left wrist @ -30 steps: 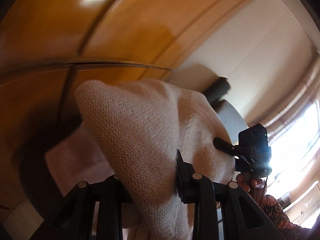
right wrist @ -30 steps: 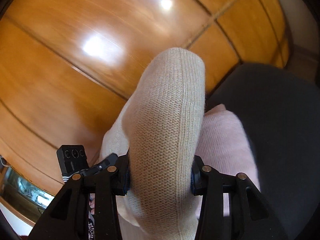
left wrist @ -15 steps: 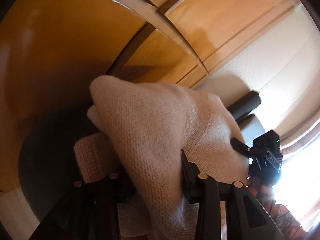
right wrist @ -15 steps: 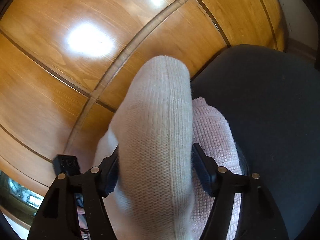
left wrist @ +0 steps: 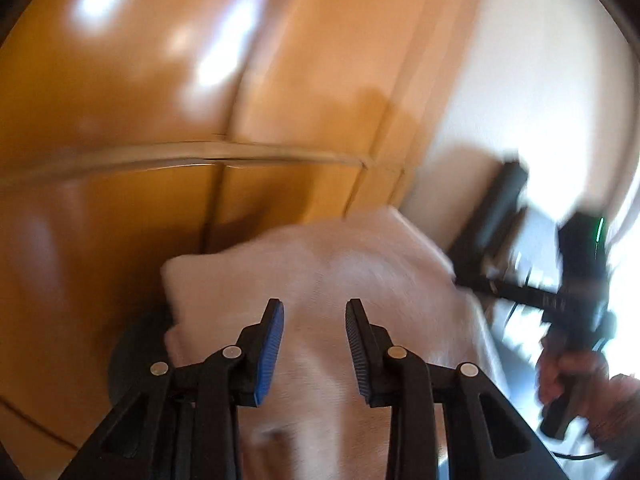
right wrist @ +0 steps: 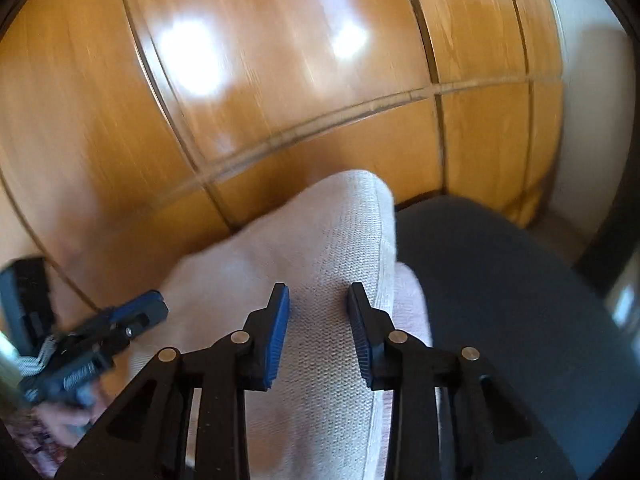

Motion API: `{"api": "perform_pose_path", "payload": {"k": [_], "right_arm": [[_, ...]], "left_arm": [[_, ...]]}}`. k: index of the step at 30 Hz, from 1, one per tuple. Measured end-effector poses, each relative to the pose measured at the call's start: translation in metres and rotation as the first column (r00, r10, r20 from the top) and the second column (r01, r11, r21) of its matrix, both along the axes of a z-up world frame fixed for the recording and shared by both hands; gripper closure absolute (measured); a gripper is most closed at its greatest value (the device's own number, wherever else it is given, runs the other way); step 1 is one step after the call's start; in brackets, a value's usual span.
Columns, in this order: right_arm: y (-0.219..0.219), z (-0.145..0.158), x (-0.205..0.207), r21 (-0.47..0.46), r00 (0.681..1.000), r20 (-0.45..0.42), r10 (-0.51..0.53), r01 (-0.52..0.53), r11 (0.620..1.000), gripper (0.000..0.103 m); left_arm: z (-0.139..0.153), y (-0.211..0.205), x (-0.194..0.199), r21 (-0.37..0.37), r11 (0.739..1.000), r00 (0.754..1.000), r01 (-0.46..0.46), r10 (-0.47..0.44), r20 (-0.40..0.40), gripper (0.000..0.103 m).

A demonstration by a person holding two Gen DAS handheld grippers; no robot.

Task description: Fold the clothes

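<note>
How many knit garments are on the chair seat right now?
2. A cream knit lies on top, at the left edge of the dark seat; a pink knit peeks out beneath its right side. More could be hidden underneath.

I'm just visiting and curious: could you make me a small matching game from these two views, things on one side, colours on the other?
Things:
1. sweater
2. chair seat
3. cupboard doors
4. gripper pads

Colours:
a. blue
b. dark grey
c. cream
d. glossy orange-brown wood

Pairs: 1-c, 2-b, 3-d, 4-a
</note>
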State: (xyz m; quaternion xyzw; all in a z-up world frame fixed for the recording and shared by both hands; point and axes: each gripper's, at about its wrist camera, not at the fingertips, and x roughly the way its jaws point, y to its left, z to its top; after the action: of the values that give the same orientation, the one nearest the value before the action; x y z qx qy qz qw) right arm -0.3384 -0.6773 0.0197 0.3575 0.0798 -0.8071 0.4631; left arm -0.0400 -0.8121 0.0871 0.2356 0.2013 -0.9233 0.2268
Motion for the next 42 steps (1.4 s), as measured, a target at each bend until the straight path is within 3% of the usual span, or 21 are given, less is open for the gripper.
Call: {"api": "perform_pose_path", "payload": {"k": [2, 4, 6, 8, 11, 14, 18, 22, 26, 30, 34, 42], "right_arm": [[-0.011, -0.012, -0.006, 0.061, 0.999, 0.012, -0.049, 0.049, 0.997, 0.063], [-0.010, -0.026, -0.017, 0.058, 0.994, 0.088, -0.071, 0.066, 0.996, 0.048], [-0.001, -0.044, -0.027, 0.001, 0.962, 0.262, -0.071, 0.073, 0.997, 0.038], [0.014, -0.059, -0.034, -0.083, 0.910, 0.404, -0.090, 0.134, 0.987, 0.032], [0.027, -0.045, -0.017, -0.107, 0.932, 0.343, -0.121, 0.167, 0.980, 0.032], [0.047, -0.022, 0.014, -0.104, 0.957, 0.228, -0.179, 0.207, 0.973, 0.030], [0.072, 0.000, 0.064, -0.069, 0.965, 0.095, -0.246, 0.253, 0.965, 0.000], [0.083, 0.001, 0.107, 0.047, 0.956, -0.007, -0.294, 0.294, 0.955, 0.000], [0.105, 0.012, 0.153, 0.087, 0.957, -0.067, -0.283, 0.288, 0.954, 0.000], [0.113, 0.021, 0.190, 0.117, 0.960, -0.144, -0.240, 0.257, 0.959, 0.000], [0.113, 0.042, 0.211, 0.129, 0.954, -0.204, -0.219, 0.248, 0.960, 0.000], [0.112, 0.056, 0.232, 0.106, 0.950, -0.219, -0.224, 0.251, 0.962, 0.000]], "left_arm": [[-0.013, 0.006, -0.021, -0.059, 0.998, 0.995, -0.014, 0.019, 0.097, 0.072], [-0.032, 0.002, -0.023, -0.034, 0.999, 0.993, -0.031, 0.035, 0.117, 0.073], [-0.049, 0.001, -0.020, -0.024, 0.999, 0.993, -0.042, 0.044, 0.113, 0.074], [-0.050, 0.006, -0.020, -0.080, 0.996, 0.991, -0.027, 0.037, 0.131, 0.073], [-0.048, 0.010, -0.016, -0.132, 0.991, 0.987, -0.002, 0.023, 0.158, 0.074], [-0.036, 0.014, -0.003, -0.059, 0.997, 0.990, -0.042, 0.050, 0.134, 0.074], [-0.013, 0.040, 0.038, -0.011, 0.989, 0.982, -0.147, 0.148, 0.114, 0.072], [0.008, 0.076, 0.075, -0.026, 0.969, 0.962, -0.246, 0.247, 0.117, 0.071], [0.023, 0.104, 0.094, -0.004, 0.951, 0.941, -0.309, 0.306, 0.141, 0.070], [0.038, 0.128, 0.117, 0.011, 0.950, 0.939, -0.313, 0.307, 0.155, 0.070], [0.055, 0.149, 0.127, -0.034, 0.954, 0.940, -0.299, 0.300, 0.162, 0.070], [0.079, 0.158, 0.141, -0.084, 0.948, 0.937, -0.306, 0.315, 0.148, 0.070]]}}
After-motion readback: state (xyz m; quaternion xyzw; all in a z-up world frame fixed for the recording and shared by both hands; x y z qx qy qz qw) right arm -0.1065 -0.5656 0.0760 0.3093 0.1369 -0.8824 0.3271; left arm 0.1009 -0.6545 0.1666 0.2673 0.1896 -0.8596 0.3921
